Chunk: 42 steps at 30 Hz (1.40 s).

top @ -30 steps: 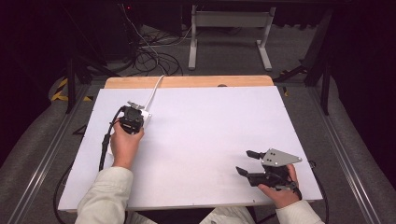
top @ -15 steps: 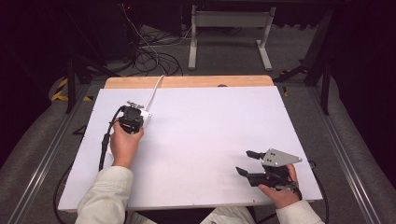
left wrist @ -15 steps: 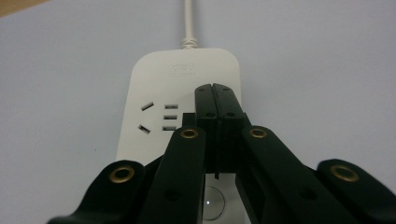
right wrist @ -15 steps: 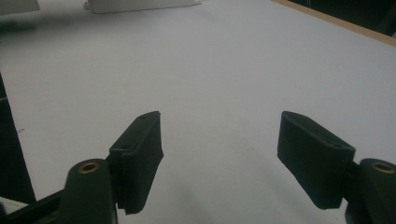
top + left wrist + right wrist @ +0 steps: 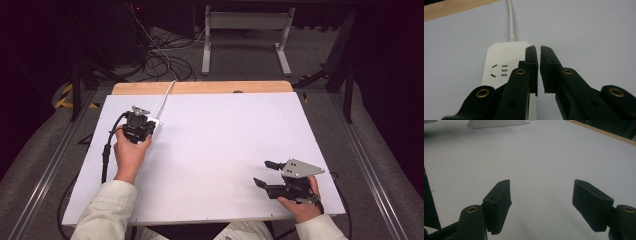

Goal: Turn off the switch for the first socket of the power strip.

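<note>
A white power strip (image 5: pixel 505 65) lies flat on the white table top (image 5: pixel 220 145), its cord (image 5: pixel 510 17) running to the far wooden edge. My left gripper (image 5: pixel 539 50) hovers over the strip's right side, its jaws nearly together with a thin gap and nothing between them. In the high view the left gripper (image 5: pixel 140 114) sits at the far left, over the power strip (image 5: pixel 156 125). My right gripper (image 5: pixel 264 172) rests near the front right of the table, jaws spread wide and empty. Its black pads (image 5: pixel 499 202) frame bare table surface.
A wooden strip (image 5: pixel 200 87) borders the table's far edge. Cables (image 5: pixel 160 55) and a metal stand (image 5: pixel 245 35) lie on the floor beyond. A black cable (image 5: pixel 106 150) trails from the left gripper along the table's left side. Metal rails flank the table.
</note>
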Each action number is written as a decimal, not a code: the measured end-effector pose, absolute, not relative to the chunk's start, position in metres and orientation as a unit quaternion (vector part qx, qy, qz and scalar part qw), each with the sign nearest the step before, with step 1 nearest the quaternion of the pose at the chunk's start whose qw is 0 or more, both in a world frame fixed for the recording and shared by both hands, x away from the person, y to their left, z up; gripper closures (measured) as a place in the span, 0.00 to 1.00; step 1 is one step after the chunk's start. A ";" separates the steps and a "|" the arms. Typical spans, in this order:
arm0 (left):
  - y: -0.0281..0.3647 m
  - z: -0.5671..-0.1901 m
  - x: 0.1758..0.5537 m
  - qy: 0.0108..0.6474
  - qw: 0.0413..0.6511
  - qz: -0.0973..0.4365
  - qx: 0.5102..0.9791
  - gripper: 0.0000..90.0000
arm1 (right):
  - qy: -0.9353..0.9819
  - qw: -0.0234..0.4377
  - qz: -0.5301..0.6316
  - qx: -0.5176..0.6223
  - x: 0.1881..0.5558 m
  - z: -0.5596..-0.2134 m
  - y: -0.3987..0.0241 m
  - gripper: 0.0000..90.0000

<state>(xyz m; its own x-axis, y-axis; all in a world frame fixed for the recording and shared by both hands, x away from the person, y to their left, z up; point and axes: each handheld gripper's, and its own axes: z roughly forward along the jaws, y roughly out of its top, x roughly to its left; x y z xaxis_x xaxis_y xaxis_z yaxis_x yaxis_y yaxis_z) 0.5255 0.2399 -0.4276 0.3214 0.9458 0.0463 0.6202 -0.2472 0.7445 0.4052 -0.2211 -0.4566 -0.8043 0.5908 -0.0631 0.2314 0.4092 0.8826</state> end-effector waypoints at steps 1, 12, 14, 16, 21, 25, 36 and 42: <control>0.240 -0.425 0.524 0.524 0.320 0.255 0.747 0.94 | 0.818 0.187 0.482 0.251 0.405 -0.457 -0.221 0.34; 0.242 -0.414 0.513 0.513 0.338 0.252 0.748 0.91 | 0.818 0.186 0.481 0.253 0.406 -0.457 -0.221 0.34; 0.241 -0.412 0.510 0.509 0.342 0.254 0.748 0.90 | 0.819 0.185 0.481 0.253 0.406 -0.457 -0.221 0.34; 0.242 -0.411 0.510 0.508 0.343 0.255 0.748 0.89 | 0.819 0.186 0.481 0.253 0.406 -0.457 -0.221 0.34; 0.243 -0.407 0.505 0.505 0.357 0.251 0.745 0.77 | 0.818 0.186 0.482 0.253 0.406 -0.457 -0.222 0.34; 0.240 -0.404 0.499 0.483 0.370 0.252 0.752 0.62 | 0.818 0.186 0.482 0.254 0.406 -0.457 -0.222 0.34; 0.232 -0.379 0.457 0.412 0.426 0.257 0.763 0.39 | 0.815 0.188 0.486 0.256 0.405 -0.456 -0.223 0.34; 0.229 -0.372 0.432 0.379 0.460 0.252 0.763 0.33 | 0.814 0.190 0.487 0.253 0.405 -0.455 -0.223 0.34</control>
